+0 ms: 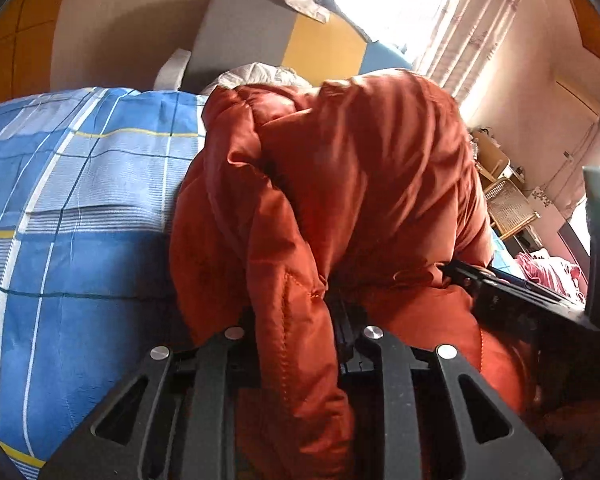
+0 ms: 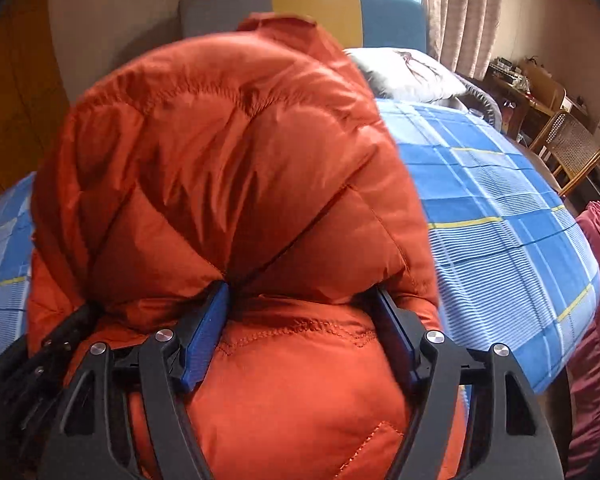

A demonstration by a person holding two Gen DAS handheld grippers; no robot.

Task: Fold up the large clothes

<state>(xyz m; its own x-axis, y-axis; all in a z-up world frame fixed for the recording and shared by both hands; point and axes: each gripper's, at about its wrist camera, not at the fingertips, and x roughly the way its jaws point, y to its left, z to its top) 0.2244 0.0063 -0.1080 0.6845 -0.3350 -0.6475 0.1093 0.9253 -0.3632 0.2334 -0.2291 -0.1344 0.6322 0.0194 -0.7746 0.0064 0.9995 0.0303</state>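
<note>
My left wrist camera sits low behind its tongs point(image 1: 300, 320), angled down, pressed close against the orange jacket point(image 1: 340, 168). My right wrist camera looks down likewise, equally close. Both share the jacket, the blue checked bed cover point(image 1: 80, 200), the far headboard point(image 2: 316, 12) and curtains point(image 2: 460, 16).

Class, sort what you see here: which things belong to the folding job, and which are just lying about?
Belong to the job:
orange puffer jacket
left gripper
right gripper
blue checked bedsheet

Lying about:
white pillow
cane chair
curtain
dark red cloth
</note>
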